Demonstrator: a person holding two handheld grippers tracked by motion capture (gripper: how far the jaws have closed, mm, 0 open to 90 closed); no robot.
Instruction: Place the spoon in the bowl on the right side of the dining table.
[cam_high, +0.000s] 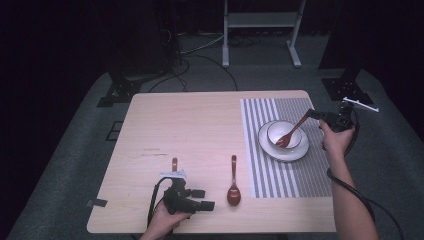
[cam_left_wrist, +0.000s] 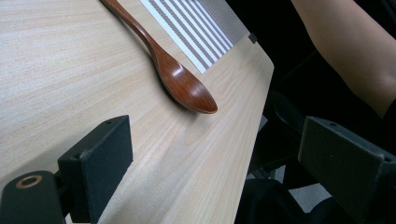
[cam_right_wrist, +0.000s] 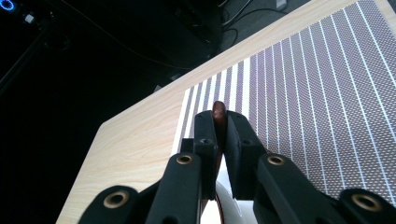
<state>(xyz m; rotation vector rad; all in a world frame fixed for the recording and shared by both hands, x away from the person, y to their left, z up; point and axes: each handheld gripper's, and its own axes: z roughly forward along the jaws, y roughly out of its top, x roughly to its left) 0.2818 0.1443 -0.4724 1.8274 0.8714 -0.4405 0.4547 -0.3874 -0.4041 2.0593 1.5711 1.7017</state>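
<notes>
A white bowl (cam_high: 274, 129) stands on a white plate (cam_high: 301, 151) on the striped placemat (cam_high: 292, 172). My right gripper (cam_high: 313, 114) is shut on the handle of a brown wooden fork (cam_high: 294, 131), whose tines rest inside the bowl. In the right gripper view the handle tip (cam_right_wrist: 218, 109) pokes out between the shut jaws (cam_right_wrist: 222, 128). A brown wooden spoon (cam_high: 233, 181) lies on the bare table left of the mat. My left gripper (cam_high: 208, 199) stands open near the front edge, the spoon's bowl (cam_left_wrist: 187, 88) just ahead of it.
A third brown handle (cam_high: 174, 163) sticks out from behind the left gripper, its rest hidden. The table's front edge (cam_left_wrist: 261, 93) runs close by the left gripper. Black tape (cam_high: 98, 203) marks the front left corner. A metal stand (cam_high: 260, 22) and tripod bases (cam_high: 116, 91) sit on the floor beyond.
</notes>
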